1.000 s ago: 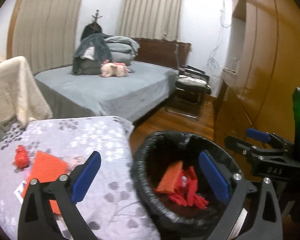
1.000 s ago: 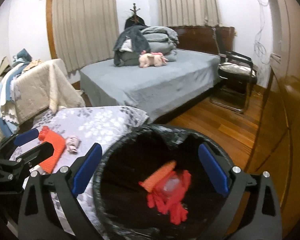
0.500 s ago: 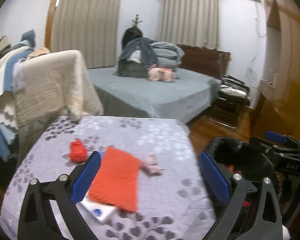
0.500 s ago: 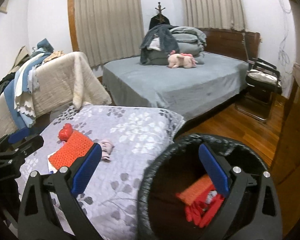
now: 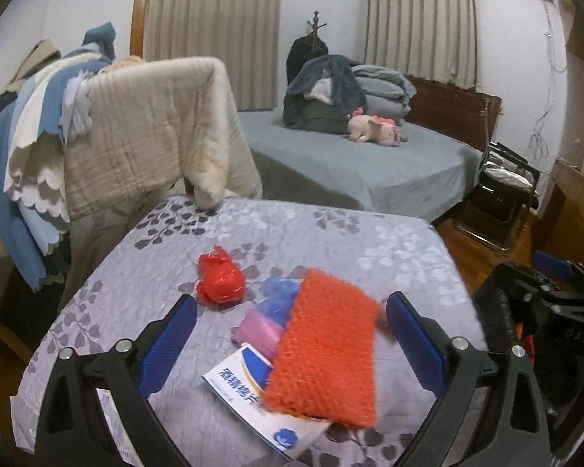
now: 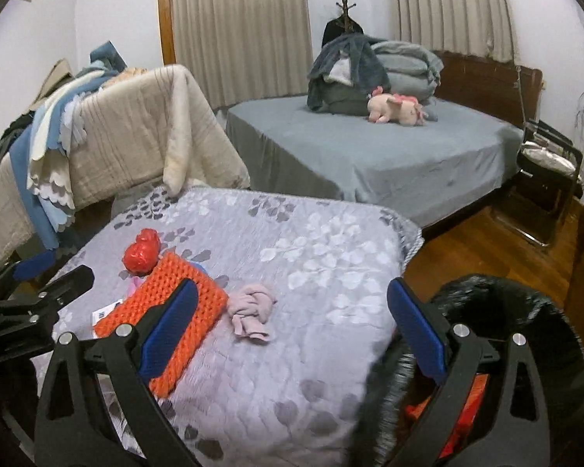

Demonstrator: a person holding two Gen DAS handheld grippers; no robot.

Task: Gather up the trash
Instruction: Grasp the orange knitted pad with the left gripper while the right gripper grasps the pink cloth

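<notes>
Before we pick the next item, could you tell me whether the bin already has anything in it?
Partly filled: red-orange trash shows inside the black-lined bin behind the right gripper. How full, I cannot tell.

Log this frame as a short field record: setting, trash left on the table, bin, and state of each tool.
setting: bedroom, table with grey floral cloth, bed behind
trash on table: red crumpled bag; orange knitted pad lying over a white-blue packet and pink and blue bits; pinkish crumpled cloth
bin: black-lined bin at the table's right edge, red and orange items inside
left tool: open, empty, over the orange knitted pad
right tool: open, empty, between table and bin
</notes>
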